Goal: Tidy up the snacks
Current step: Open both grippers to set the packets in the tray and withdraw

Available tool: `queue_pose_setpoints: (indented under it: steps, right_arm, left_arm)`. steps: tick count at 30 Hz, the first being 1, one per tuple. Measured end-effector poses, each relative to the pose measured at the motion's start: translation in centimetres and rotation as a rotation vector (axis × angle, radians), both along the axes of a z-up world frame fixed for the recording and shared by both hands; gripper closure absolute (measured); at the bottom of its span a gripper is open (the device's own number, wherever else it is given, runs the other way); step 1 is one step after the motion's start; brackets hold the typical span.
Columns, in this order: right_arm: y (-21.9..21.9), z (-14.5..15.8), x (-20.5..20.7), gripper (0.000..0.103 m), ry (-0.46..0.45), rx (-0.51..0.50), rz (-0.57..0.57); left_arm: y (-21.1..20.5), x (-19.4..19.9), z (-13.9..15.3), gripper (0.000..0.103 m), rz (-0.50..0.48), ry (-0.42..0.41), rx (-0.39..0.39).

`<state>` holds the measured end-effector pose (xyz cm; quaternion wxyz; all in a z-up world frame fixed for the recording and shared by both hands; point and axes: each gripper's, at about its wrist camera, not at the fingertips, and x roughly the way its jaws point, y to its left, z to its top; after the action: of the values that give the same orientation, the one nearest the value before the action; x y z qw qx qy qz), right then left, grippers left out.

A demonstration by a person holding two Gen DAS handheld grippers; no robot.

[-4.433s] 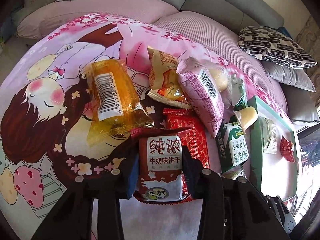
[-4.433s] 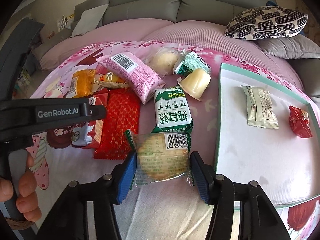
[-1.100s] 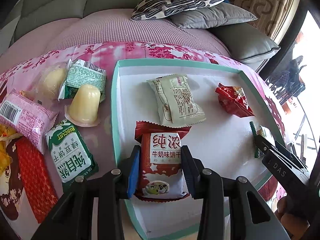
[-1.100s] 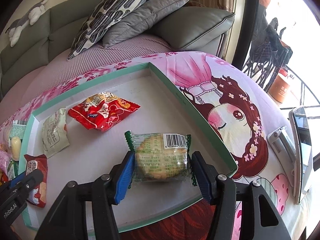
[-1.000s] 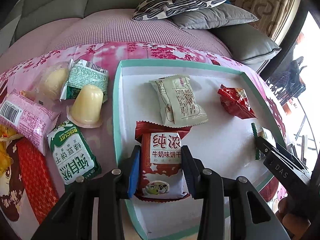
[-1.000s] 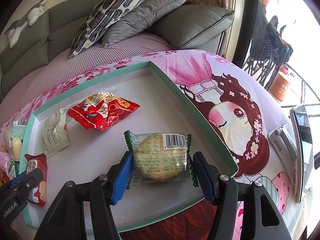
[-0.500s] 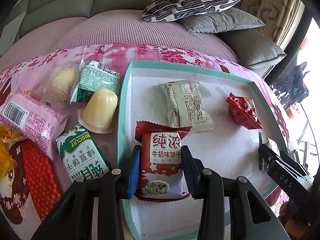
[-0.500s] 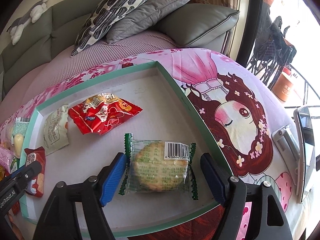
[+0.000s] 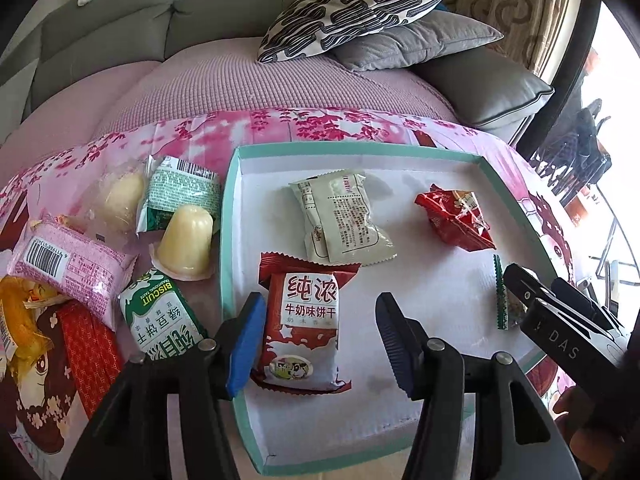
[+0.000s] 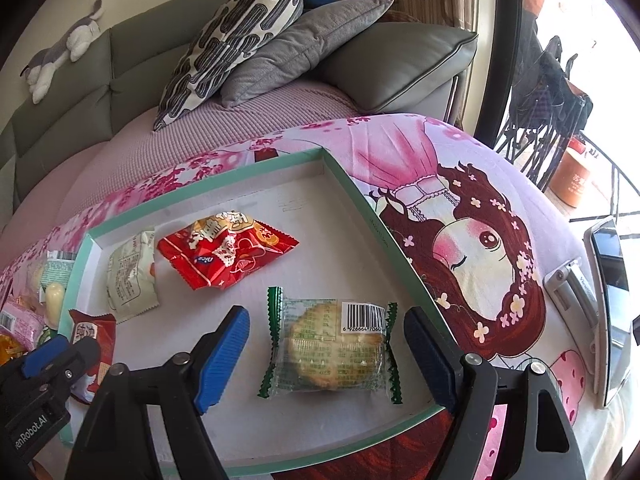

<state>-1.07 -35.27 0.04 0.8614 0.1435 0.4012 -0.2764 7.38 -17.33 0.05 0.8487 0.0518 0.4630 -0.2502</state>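
Both claws, left point(image 9: 320, 338) & right point(image 10: 326, 354), spread wide over teal-rimmed tray point(image 9: 226, 216) on pink cartoon sheet point(image 10: 460, 208), grey sofa point(image 9: 112, 20) behind.

both grippers now stand open: the left gripper point(image 9: 320, 336) lets go of the red milk biscuit pack point(image 9: 305, 322), the right gripper point(image 10: 328, 348) of the green-edged cookie pack point(image 10: 334, 342). both packs now seem to lie flat in the tray point(image 9: 400, 148), off the pile.

A shallow white cardboard tray point(image 9: 229, 216) has a mint-green rim. In it lie a dark red milk-biscuit packet point(image 9: 305, 322), a cream sachet point(image 9: 342, 216), a bright red crinkled wrapper point(image 10: 226, 250) and a clear green-edged cracker packet point(image 10: 332, 350). The cloth point(image 10: 472, 232) beneath is pink with a brown-haired cartoon girl.
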Motion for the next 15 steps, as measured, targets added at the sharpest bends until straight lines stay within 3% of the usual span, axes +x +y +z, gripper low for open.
queue_pose_setpoints:
  steps: [15]
  right_arm:
    - [0.2, 0.8, -0.2, 0.021, -0.020, -0.012, 0.000]
  left_arm:
    - [0.3, -1.8, 3.5, 0.042, -0.022, -0.083, -0.046]
